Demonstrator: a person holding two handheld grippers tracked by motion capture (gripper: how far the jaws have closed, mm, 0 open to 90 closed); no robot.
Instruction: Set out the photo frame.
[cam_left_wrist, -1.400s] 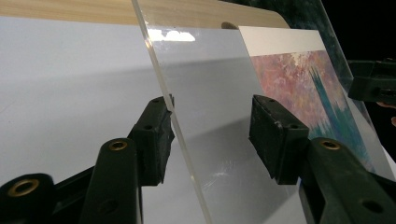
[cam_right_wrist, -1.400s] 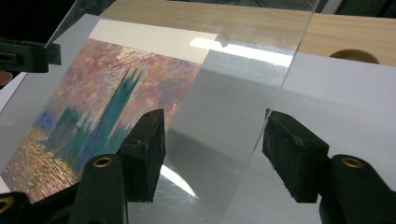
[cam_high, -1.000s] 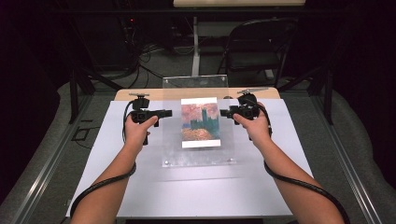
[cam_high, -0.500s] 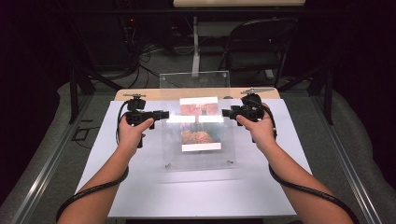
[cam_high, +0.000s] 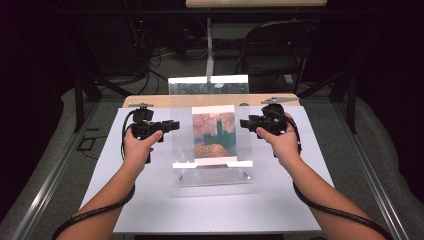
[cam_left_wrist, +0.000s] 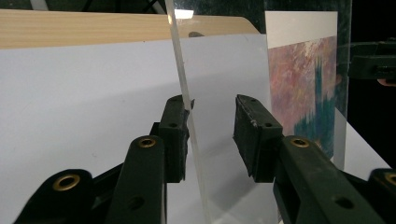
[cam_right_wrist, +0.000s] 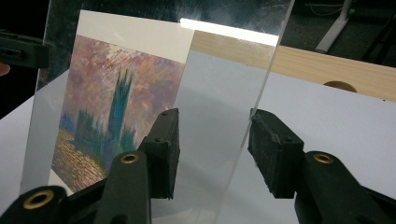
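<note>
Upright, acrylic frame (cam_high: 212, 137) between both grippers, left gripper (cam_left_wrist: 212, 135) and right gripper (cam_right_wrist: 215, 151) jaws closing, not pressing.

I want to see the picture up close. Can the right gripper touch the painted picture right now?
Probably not. The clear sheet stands between the right gripper jaws, and the picture seems to sit behind that plastic, farther along from the pads.

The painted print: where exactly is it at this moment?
In the high view, the painted print stands mid-table inside a clear panel, between the left gripper and right gripper.
</note>
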